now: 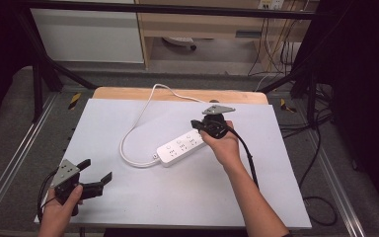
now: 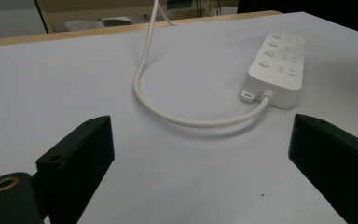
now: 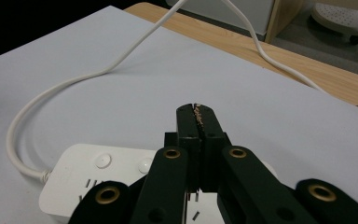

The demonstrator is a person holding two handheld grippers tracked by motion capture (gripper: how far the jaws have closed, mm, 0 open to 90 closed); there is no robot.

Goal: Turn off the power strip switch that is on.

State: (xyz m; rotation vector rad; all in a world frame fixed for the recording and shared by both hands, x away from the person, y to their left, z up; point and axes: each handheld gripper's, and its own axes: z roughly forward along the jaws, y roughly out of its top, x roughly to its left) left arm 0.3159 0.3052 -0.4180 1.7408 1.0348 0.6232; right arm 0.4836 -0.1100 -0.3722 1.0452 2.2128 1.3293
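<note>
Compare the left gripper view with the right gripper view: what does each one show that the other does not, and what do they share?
The left gripper view shows its own left gripper with the jaws wide apart and nothing between them, and the cable end of the power strip.

The right gripper view shows the right gripper with its jaws shut together, empty, above the strip's socket face, and a white wheeled base on the floor.

Both views share the white power strip, its white cable curving over the grey table top, and the wooden edge behind it.

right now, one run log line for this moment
left tongs: open, idle on table | right tongs: shut, empty, over power strip | cord: looped
</note>
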